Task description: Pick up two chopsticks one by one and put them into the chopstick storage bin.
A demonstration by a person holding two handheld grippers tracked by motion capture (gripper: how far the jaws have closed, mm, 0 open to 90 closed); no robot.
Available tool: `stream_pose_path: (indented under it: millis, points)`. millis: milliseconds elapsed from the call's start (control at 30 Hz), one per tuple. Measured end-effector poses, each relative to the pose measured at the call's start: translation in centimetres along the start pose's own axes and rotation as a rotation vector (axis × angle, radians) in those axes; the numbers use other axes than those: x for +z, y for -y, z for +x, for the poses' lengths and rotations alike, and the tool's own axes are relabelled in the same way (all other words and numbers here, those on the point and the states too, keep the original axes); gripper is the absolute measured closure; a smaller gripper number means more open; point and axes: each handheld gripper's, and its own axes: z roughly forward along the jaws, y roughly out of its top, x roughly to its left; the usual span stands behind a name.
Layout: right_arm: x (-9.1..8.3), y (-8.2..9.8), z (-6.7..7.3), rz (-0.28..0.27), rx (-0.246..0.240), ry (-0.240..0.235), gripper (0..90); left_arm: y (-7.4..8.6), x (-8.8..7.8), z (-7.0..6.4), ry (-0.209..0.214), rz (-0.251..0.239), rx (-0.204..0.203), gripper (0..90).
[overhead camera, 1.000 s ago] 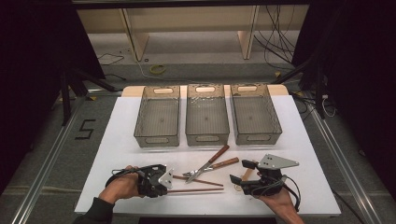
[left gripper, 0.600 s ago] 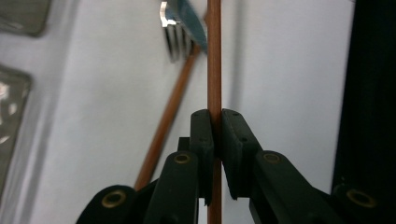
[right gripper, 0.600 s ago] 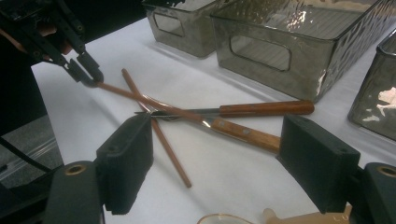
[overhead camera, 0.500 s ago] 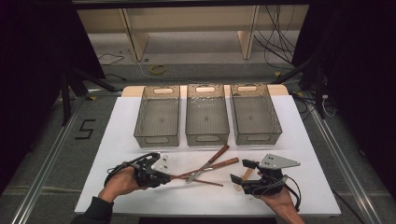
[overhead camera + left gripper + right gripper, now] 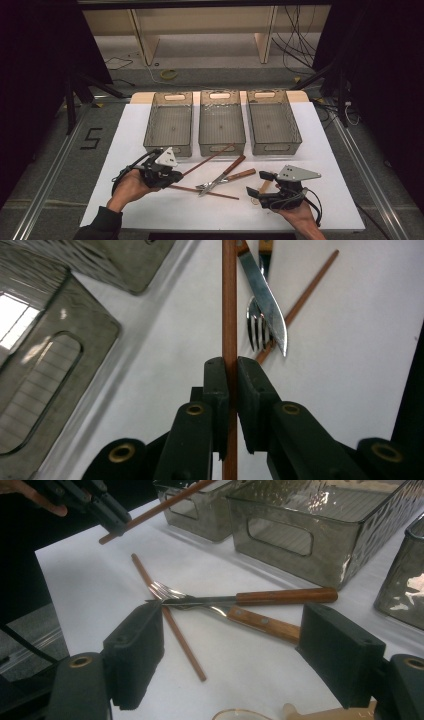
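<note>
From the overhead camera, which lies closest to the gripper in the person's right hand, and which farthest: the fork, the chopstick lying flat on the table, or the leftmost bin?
Measured from the right gripper in the high view:
1. Fork, just to its left, wooden handle toward it.
2. Chopstick lying flat, farther left, under the fork's tines.
3. Leftmost bin, far back and left, at the table's rear.

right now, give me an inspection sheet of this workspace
surface: white table, flat, bare along its edges
job's things: chopstick clamped in the left gripper, lifted, pointing toward the left bin; second chopstick lies on the table; knife and fork crossed beside it
clutter: middle bin and right bin, nothing seen inside; wooden-handled spoon by the right gripper
grippers: left jaws shut on the chopstick; right gripper jaws open, holding nothing
cables: one trails from each gripper; loose cables on the floor behind
surroundings: dark, wooden frame at the back
</note>
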Motion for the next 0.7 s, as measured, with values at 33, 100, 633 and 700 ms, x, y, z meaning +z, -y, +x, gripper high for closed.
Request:
stream_pose_path:
  millis: [33,100,633,700]
  points:
    - [0.0,0.0,0.0,0.000,-0.002,0.000,27.0,0.0,0.0,0.1,-0.006,-0.006,-0.011,82.7]
    - [0.0,0.0,0.0,0.000,-0.001,-0.001,27.0,0.0,0.0,0.5,-0.011,-0.004,-0.013,82.7]
    - [0.0,0.0,-0.1,-0.003,0.000,-0.004,27.0,-1.4,-0.9,3.0,-0.073,-0.045,-0.066,82.8]
    - [0.0,0.0,-0.1,-0.002,0.000,-0.004,27.0,-1.6,-1.0,3.5,-0.079,-0.050,-0.075,82.8]
